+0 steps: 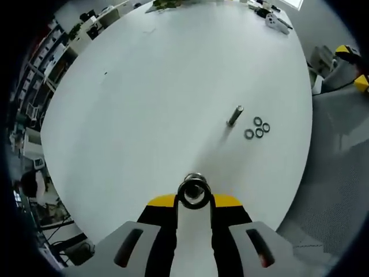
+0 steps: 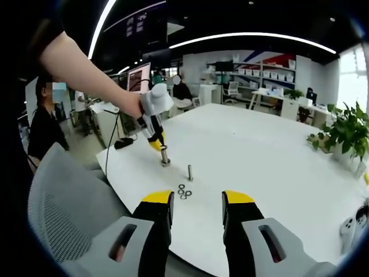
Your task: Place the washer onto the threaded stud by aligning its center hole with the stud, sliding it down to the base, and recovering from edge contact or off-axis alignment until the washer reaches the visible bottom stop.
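A threaded stud [image 1: 234,115] [image 2: 189,172] stands upright on the white table [image 1: 144,104] [image 2: 259,150]. Several washers [image 1: 256,128] [image 2: 183,191] lie in a small cluster just beside it. My left gripper [image 1: 194,201] [image 2: 157,140] is shut on a ring-shaped metal piece [image 1: 194,192] [image 2: 165,157], seen end-on; whether it is a washer I cannot tell. It hangs low over the table, a short way from the stud. My right gripper [image 2: 197,199] is open with nothing between its jaws, back from the washers near the table edge.
A grey mesh chair [image 2: 63,202] [image 1: 337,173] stands close to the table edge. A person's arm [image 2: 86,69] holds the left gripper, and another person [image 2: 43,121] stands behind. A potted plant [image 2: 346,133] sits at the table's far right.
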A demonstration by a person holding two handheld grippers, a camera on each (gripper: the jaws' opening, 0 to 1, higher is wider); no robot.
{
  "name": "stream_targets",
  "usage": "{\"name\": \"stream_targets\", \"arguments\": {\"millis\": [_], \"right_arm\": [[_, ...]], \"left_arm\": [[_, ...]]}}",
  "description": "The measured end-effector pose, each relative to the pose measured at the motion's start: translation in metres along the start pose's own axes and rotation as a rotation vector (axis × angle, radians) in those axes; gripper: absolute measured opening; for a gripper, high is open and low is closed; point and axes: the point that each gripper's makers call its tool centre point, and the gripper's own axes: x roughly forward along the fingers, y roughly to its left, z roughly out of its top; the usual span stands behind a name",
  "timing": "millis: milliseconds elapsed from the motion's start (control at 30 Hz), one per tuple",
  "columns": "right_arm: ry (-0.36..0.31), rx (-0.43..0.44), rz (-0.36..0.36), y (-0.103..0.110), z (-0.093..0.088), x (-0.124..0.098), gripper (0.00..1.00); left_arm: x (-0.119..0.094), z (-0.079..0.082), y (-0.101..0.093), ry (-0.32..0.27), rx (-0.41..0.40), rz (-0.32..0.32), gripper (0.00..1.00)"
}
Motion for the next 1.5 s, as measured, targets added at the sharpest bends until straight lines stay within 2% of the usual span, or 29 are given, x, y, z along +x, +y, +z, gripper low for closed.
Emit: {"name": "stream_targets", "arguments": {"millis": [400,1000,1133,1500], "right_arm": [[0.003,0.006,-0.001,-0.001,-0.001,0.0,0.35],[0.015,0.012,-0.012,-0.003,-0.003,0.001,0.35],[0.02,0.015,-0.014,-0.004,-0.004,0.001,0.35],[0.026,0.013,-0.014,-0.004,-0.005,0.001,0.35]], "left_arm": [[0.011,-0.002,0.0,0.011,0.006,0.002,0.19],[0.046,-0.008,-0.002,0.063,0.015,-0.017,0.19],[0.05,-0.009,-0.002,0.07,0.023,-0.017,0.19],[0.053,-0.01,-0.003,0.058,-0.02,-0.029,0.19]]}}
